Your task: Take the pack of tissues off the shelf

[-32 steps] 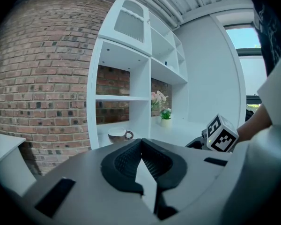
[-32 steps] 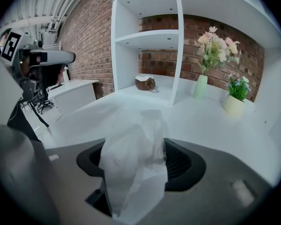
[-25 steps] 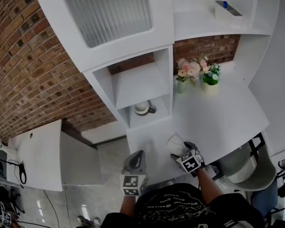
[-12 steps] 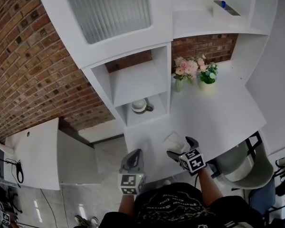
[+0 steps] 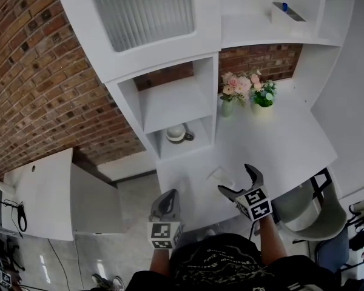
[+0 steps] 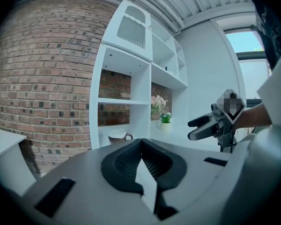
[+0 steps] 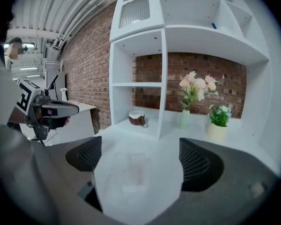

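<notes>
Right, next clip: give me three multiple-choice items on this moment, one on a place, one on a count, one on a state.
1. Where is the pack of tissues?
A. on a top shelf
B. on the floor
C. on the white desk

2. How many containers of flowers stand by the brick wall?
A. one
B. two
C. four

3. How are the right tongs?
A. open, empty
B. shut on the pack
C. shut, empty

Answers:
1. C, it lies flat on the desk just ahead of the right tongs.
2. B, there is a vase of pink flowers and a pot with a green plant.
3. A, they have just been opening and stand wide above the pack, touching nothing.
</notes>
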`<action>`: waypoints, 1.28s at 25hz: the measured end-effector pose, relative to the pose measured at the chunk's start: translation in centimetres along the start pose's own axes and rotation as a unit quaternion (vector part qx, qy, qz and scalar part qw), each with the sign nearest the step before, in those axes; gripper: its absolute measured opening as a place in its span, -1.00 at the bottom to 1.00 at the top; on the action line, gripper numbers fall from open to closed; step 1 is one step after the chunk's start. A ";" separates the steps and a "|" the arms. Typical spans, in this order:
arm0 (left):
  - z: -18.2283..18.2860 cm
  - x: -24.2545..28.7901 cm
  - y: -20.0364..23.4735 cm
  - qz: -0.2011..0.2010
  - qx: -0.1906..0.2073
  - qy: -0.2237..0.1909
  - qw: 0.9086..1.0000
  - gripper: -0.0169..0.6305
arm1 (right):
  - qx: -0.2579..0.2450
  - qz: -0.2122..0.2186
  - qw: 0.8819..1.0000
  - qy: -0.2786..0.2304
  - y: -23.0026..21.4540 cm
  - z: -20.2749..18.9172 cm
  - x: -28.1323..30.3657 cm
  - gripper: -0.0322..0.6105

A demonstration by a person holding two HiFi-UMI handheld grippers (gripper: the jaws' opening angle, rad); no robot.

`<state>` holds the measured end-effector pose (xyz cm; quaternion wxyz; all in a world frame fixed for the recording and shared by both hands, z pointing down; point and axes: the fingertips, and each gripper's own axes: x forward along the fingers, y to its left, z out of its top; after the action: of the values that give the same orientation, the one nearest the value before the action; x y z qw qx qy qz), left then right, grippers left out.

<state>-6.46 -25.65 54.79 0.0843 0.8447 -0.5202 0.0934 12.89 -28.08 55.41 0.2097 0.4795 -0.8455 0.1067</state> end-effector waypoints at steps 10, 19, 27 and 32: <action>1.0 -0.3 -0.4 0.001 -0.003 -0.015 1.000 -0.92 | -0.048 -0.028 0.995 -0.083 0.0 4.9 -3.8 0.64; 1.2 -0.6 -0.7 -0.001 0.001 -0.024 1.000 -0.92 | -0.044 -0.052 0.993 -0.101 0.1 5.1 -4.5 -0.05; 1.4 -0.7 -0.8 -0.002 0.002 -0.028 1.000 -0.92 | -0.028 -0.084 0.990 -0.106 -0.8 5.0 -4.8 -0.62; 1.4 -0.6 -0.8 -0.003 0.002 -0.027 1.000 -0.92 | -0.005 -0.103 0.988 -0.112 -2.0 4.4 -5.0 -0.89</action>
<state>-5.90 -25.11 53.26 0.0688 0.8485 -0.5199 0.0712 15.72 -26.93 49.14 0.1259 0.5720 -0.8101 0.0260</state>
